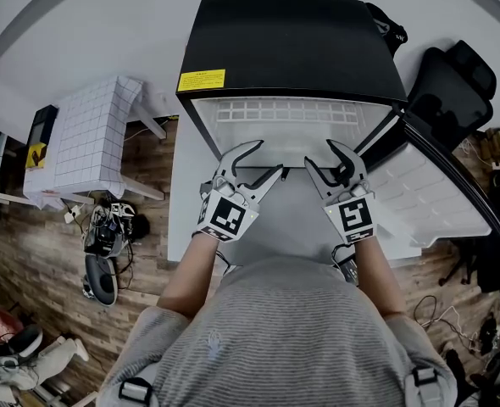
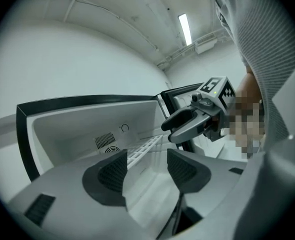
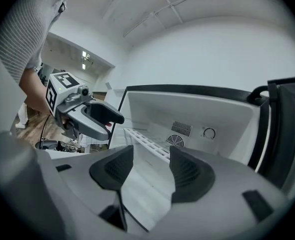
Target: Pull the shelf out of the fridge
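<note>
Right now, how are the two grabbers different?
The left gripper faces the left half of the fridge; the right gripper faces the right half, beside the open door. The left gripper angles rightward, the right gripper leftward. Both are open, empty and aimed at the white shelf.

I'm standing in what's looking like an office or lab workroom. A black mini fridge (image 1: 292, 41) is sitting up on a plain white table (image 1: 182, 197), and a black office chair (image 1: 453, 83) is sitting just beside it at my right. Loose cables and bits of gear (image 1: 106, 227) are lying in a heap on the wood-look floor (image 1: 30, 261) at my left, near a side table draped in a white grid cloth (image 1: 93, 138). Overhead a strip light (image 2: 184, 28) is glowing and bare conduit (image 2: 118, 20) is running across the white ceiling; the walls are showing plain white, so it's reading as a workspace
</note>
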Available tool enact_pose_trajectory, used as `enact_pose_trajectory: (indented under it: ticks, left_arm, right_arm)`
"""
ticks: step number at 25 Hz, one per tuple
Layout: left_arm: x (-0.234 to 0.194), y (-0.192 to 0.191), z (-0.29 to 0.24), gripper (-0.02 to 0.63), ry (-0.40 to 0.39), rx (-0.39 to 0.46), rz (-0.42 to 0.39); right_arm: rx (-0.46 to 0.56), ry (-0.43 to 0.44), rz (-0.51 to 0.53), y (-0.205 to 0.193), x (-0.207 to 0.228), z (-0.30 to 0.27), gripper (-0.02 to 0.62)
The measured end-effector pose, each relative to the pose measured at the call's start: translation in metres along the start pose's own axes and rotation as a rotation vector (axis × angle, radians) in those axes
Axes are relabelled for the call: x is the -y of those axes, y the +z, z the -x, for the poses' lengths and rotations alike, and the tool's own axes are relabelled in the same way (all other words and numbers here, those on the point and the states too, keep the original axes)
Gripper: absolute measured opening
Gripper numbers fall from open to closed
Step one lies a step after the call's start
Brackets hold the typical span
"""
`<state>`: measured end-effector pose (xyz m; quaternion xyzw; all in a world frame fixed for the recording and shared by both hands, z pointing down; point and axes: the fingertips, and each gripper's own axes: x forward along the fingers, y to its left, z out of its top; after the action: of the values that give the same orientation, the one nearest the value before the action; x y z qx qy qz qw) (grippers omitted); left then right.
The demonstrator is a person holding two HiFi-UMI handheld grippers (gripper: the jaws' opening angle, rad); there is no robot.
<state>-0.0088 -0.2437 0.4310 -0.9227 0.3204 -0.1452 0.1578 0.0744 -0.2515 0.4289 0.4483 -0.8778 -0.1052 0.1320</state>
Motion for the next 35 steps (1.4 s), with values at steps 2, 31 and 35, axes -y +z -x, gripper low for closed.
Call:
enact_pose_trajectory:
  ticks: [2, 31, 35]
  left_arm:
    - [-0.007, -0.007, -0.006, 0.239, 0.022, -0.043, -0.054]
    - [-0.044, -0.056, -0.066, 0.256, 0.097, -0.451, -0.628]
    - [-0.050, -0.064, -0.072, 0.256, 0.111, -0.493, -0.673]
  right_arm:
    - [-0.006, -0.015, 0.018, -0.004, 0.004, -0.007, 0.218]
    - [-0.282, -0.222, 0.563, -0.049, 0.033, -0.072, 0.218]
    - [-0.302, -0.236, 0.644, -0.056, 0.040, -0.081, 0.218]
